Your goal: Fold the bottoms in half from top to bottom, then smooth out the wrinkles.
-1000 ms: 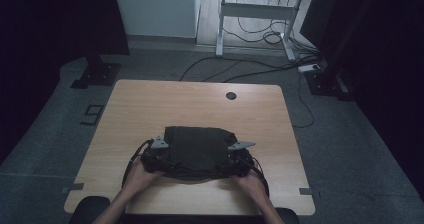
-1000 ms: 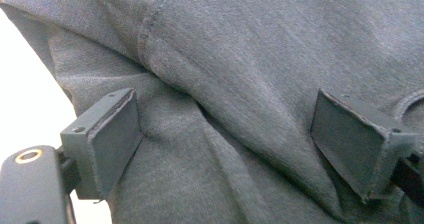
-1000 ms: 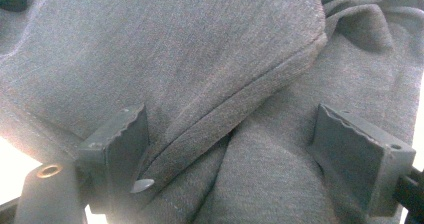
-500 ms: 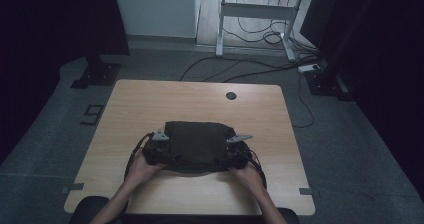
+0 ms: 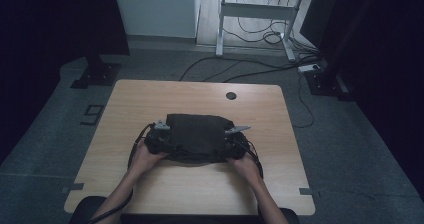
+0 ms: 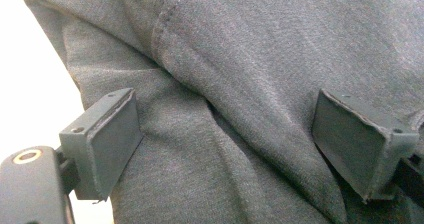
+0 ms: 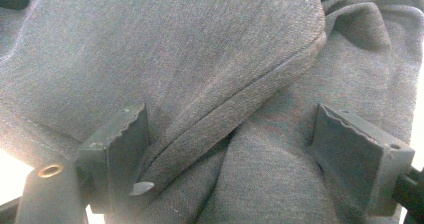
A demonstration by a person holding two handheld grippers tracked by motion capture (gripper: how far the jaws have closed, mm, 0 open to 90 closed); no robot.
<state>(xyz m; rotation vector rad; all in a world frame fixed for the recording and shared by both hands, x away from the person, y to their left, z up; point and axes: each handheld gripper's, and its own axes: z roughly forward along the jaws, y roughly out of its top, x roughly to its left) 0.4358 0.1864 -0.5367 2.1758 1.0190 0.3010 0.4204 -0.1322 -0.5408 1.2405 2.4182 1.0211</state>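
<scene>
Both sets of fingers stand spread wide, the left gripper (image 6: pixel 225 144) and right gripper (image 7: pixel 230 159) pressed against the folded dark garment (image 5: pixel 196 136) without pinching it. It lies mid-counter (image 5: pixel 200 194), toward the person. To shift it tidily, I'd keep both hands level and moving together, so the folds don't spill.

dark grey garment (image 5: pixel 195 136), folded, mid-table

Lab or office workroom: plain wooden surface (image 5: pixel 150 99) on grey carpet (image 5: pixel 350 149), loose cables (image 5: pixel 250 34) across floor, metal-legged desk (image 5: pixel 260 14) behind, dark stands (image 5: pixel 95 71) at sides.
</scene>
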